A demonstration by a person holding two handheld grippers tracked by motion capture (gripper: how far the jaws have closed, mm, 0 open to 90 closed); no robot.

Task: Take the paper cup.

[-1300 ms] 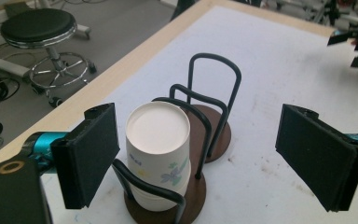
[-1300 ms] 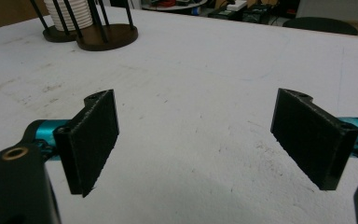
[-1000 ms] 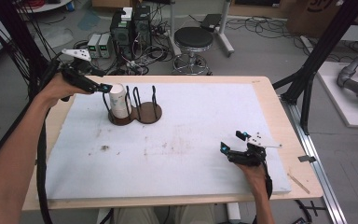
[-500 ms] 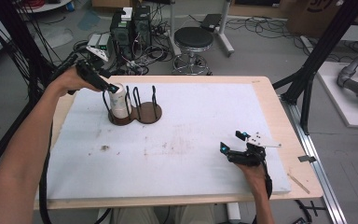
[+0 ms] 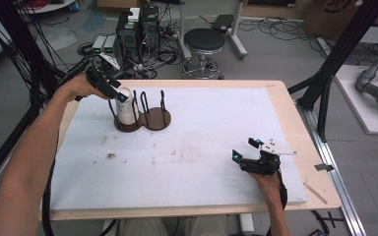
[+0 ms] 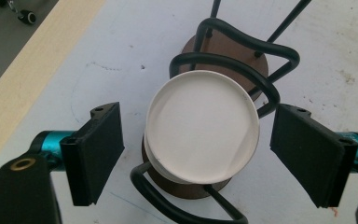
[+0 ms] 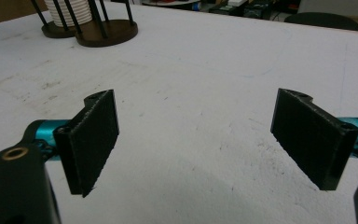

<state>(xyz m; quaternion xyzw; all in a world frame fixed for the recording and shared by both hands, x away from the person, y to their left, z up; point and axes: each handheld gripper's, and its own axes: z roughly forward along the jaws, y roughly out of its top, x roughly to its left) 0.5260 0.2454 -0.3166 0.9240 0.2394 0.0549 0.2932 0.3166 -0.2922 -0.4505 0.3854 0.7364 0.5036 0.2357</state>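
A cluttered workshop floor with a black round stool (image 5: 204, 40) and cables is stretching behind the wooden worktop (image 5: 285, 105), which is carrying a white, lightly stained mat (image 5: 202, 147). Near the mat's far left corner a dark brown wooden rack with black wire loops (image 5: 145, 115) is standing, and a white ribbed paper cup (image 5: 126, 109) is sitting upright in its left-hand ring. The left tool (image 5: 115, 93) is reaching in over that cup from the left; in the left gripper view its black pads (image 6: 95, 151) are flanking the white paper cup (image 6: 203, 133) on either side with a gap showing at each, not pressing it. Its jaws have just been closing, with the cup between them, yet they are standing fairly wide. The right tool (image 5: 248, 150) is resting low near the mat's near right corner, well apart from the rack, its jaws gaping wide over bare mat in the right gripper view, gripping nothing
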